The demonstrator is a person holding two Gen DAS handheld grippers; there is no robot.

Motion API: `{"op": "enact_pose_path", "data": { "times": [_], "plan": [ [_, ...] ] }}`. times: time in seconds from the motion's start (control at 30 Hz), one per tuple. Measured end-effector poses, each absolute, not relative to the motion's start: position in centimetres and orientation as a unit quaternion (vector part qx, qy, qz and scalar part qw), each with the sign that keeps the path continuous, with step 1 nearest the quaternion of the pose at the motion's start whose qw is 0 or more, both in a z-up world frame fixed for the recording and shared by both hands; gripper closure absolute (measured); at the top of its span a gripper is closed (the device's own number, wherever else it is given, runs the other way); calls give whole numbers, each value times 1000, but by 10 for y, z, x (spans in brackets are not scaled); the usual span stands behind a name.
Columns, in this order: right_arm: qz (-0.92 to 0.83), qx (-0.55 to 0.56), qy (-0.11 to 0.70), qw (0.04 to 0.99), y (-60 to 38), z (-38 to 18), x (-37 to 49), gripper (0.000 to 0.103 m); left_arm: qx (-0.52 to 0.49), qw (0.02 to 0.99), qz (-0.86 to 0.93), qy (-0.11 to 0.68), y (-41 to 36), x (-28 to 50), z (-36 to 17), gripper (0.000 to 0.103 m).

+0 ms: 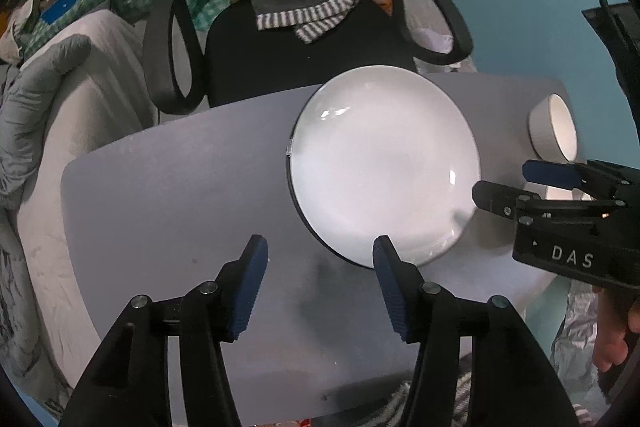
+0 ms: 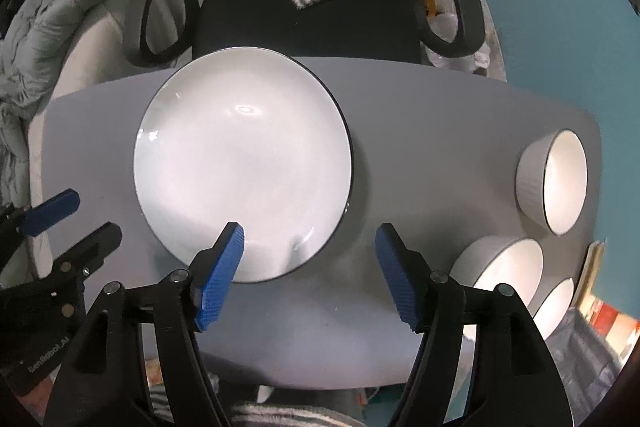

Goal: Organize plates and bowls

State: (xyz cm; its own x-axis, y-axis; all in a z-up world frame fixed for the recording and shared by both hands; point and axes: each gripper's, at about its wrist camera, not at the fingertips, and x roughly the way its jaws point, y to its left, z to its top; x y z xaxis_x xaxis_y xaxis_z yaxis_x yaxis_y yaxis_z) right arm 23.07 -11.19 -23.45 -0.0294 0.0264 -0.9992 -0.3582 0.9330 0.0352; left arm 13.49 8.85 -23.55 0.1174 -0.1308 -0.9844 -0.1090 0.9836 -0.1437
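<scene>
Item: plate (image 2: pixel 244 163), white, glazed, dark-edged rim; appears to sit on at least one more plate, a dark edge showing underneath on one side. Lies flat on the grey table (image 1: pixel 180 195). Likely rigid, moderately heavy, slick under the pads and breakable if dropped or knocked. Best hold, in my judgement: the rim, one pad above and one below, since the flat centre offers nothing to pinch.

Item: left gripper (image 1: pixel 320 287). Jaws parted, nothing between them but bare table. The plate's near rim sits just behind its right finger; the rest of the plate lies ahead and to the right of it.

Item: right gripper (image 2: pixel 310 275). Jaws parted, holding nothing. Its left finger stands over the plate's near rim, its right finger over bare table, so the rim falls between them without being pressed.

Item: bowls, white, ribbed outside. One bowl (image 2: pixel 552 179) lies ahead and to the right of the right gripper; two more bowls (image 2: pixel 500 271) sit just right of its right finger. Likely fragile, lighter than the plate.
</scene>
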Motion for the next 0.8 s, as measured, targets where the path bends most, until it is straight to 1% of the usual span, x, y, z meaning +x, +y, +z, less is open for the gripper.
{"op": "enact_pose_path", "data": {
  "times": [0.1, 0.17, 0.33, 0.47, 0.63, 0.8],
  "plan": [
    [137, -105, 700, 693, -117, -226, 223, 35, -87, 747, -18, 659, 86, 128, -225, 43],
    [137, -95, 698, 696, -122, -220, 217, 34, -86, 750, -26, 656, 84, 124, -219, 40],
    [130, -77, 699, 699, -132, -207, 202, 34, -68, 755, -46, 651, 76, 114, -205, 40],
    [121, -72, 695, 705, -143, -199, 193, 34, -61, 762, -60, 642, 70, 108, -197, 32],
    [104, -59, 691, 713, -164, -190, 181, 34, -79, 759, -85, 641, 62, 101, -195, 32],
    [83, -41, 695, 713, -184, -187, 172, 34, -72, 754, -109, 644, 45, 98, -192, 32]
  ]
}}
